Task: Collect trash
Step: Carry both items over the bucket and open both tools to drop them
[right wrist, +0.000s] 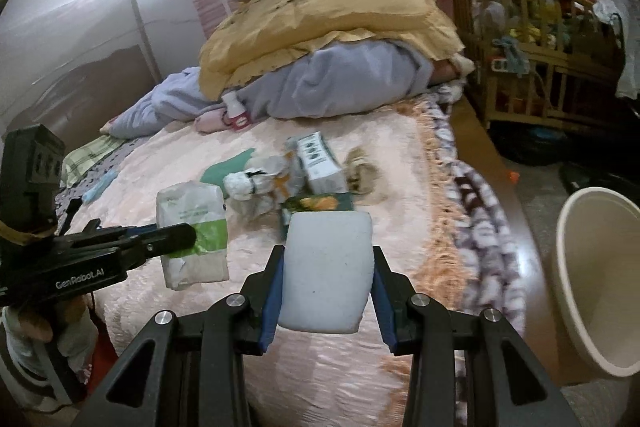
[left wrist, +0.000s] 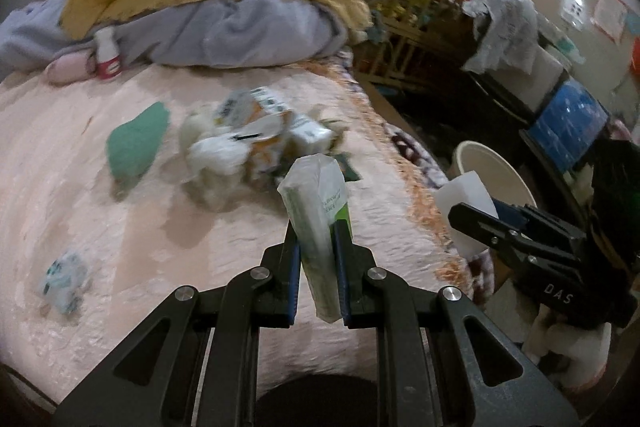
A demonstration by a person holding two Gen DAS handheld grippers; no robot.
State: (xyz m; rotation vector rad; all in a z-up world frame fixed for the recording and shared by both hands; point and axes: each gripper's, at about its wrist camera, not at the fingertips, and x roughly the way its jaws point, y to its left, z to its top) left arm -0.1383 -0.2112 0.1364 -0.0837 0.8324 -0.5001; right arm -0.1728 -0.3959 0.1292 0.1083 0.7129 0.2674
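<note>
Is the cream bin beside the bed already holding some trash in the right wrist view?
No, the visible inside of the cream bin is bare, while the right gripper holds the white foam block over the bed.

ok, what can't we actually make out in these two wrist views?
- Print on the green-and-white flat plastic packet in the left gripper: too small, blurred.
- Pile of crumpled white and orange cartons on the pink bedspread: motion blur, left wrist view; item count unclear.
- Inside of the cream round bin: cut off by the right wrist view's edge.
- Underside of the white foam block in the right gripper.
</note>
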